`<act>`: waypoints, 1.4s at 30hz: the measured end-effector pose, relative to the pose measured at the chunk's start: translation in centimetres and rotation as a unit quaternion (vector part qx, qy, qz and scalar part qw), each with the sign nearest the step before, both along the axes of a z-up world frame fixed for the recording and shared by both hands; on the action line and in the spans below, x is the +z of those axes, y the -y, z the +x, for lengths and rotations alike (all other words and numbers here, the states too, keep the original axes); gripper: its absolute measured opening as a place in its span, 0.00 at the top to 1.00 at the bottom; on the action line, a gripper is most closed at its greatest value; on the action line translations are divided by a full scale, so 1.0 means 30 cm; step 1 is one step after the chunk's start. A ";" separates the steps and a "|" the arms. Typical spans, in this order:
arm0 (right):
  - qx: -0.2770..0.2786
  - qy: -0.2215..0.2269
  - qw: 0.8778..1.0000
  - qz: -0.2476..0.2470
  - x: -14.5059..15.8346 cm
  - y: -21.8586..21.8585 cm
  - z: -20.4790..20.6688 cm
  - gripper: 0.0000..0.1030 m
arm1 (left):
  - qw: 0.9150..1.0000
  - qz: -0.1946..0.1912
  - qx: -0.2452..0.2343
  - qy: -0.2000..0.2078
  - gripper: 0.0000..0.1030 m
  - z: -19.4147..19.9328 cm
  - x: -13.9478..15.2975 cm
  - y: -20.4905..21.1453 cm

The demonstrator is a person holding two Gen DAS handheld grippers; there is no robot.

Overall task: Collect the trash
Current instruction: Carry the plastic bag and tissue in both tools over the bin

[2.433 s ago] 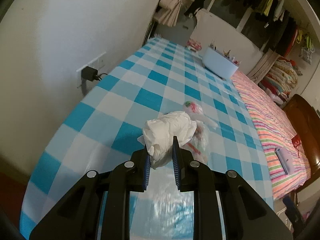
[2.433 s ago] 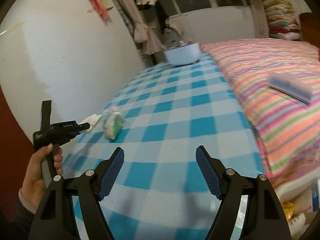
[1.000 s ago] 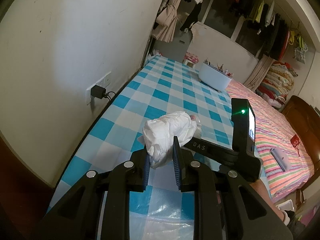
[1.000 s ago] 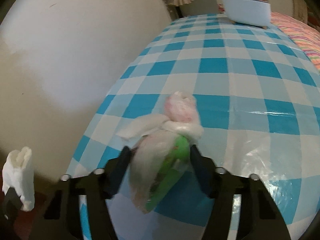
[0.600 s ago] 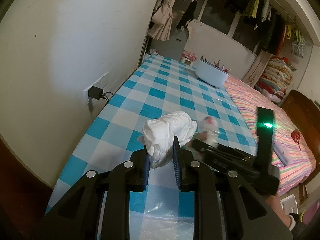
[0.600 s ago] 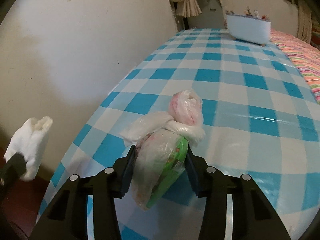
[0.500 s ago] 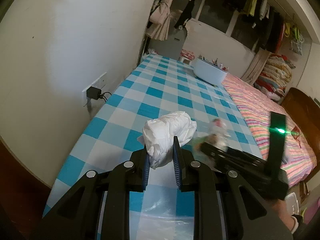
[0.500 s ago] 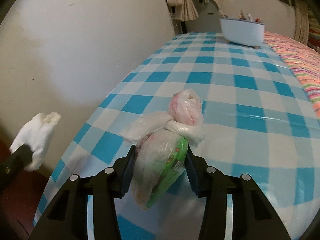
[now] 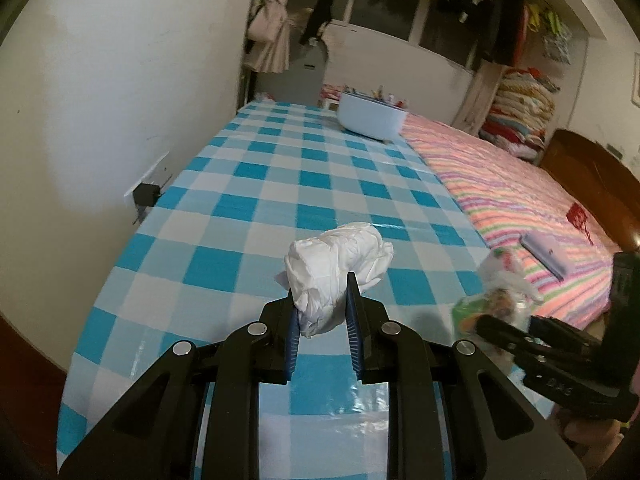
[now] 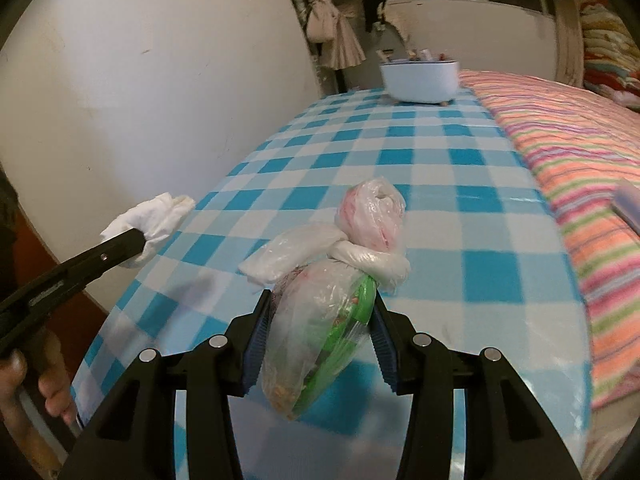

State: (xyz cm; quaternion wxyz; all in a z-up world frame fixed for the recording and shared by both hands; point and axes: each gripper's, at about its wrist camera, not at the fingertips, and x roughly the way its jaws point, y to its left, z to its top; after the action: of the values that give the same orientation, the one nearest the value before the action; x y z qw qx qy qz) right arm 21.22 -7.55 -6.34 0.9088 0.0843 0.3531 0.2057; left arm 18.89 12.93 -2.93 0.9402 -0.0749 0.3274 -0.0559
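Note:
My left gripper (image 9: 321,292) is shut on a crumpled white tissue wad (image 9: 336,268) and holds it above the near end of the blue checked table (image 9: 280,184). The wad also shows at the left of the right wrist view (image 10: 152,220). My right gripper (image 10: 318,312) is shut on a knotted clear plastic bag of trash (image 10: 332,300) with green and pink contents, lifted off the table. In the left wrist view the bag (image 9: 496,292) hangs at the right, over the table's right edge.
A white basin (image 9: 370,118) with small items stands at the table's far end. A bed with a striped cover (image 9: 520,208) runs along the table's right side, with a flat box (image 9: 546,252) on it. A wall with a plugged socket (image 9: 146,194) is on the left.
My right gripper closed on the plastic bag and lifted it off the table, moving right and back. My left gripper kept hold of the tissue wad and pulled back from the table.

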 end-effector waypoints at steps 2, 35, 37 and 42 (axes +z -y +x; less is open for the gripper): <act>-0.017 0.009 1.000 -0.002 -0.001 0.059 -0.049 0.56 | 1.000 0.005 -0.010 0.000 0.81 -0.007 -0.004 0.036; -0.223 0.077 0.972 -0.023 -0.019 0.633 -0.503 0.56 | 0.977 0.036 -0.210 -0.020 0.81 -0.202 -0.088 0.633; -0.231 0.079 0.970 -0.025 -0.019 0.642 -0.523 0.56 | 0.975 0.034 -0.218 -0.021 0.81 -0.217 -0.091 0.661; -0.267 0.090 0.959 -0.031 -0.019 0.698 -0.600 0.56 | 0.971 0.033 -0.236 -0.025 0.81 -0.258 -0.091 0.739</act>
State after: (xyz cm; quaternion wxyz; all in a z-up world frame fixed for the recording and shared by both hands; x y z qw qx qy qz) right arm 3.21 -28.48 -6.90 0.9609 0.1285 0.2404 -0.0484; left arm 11.15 -9.25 -5.67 0.8939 0.0342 0.3607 -0.2639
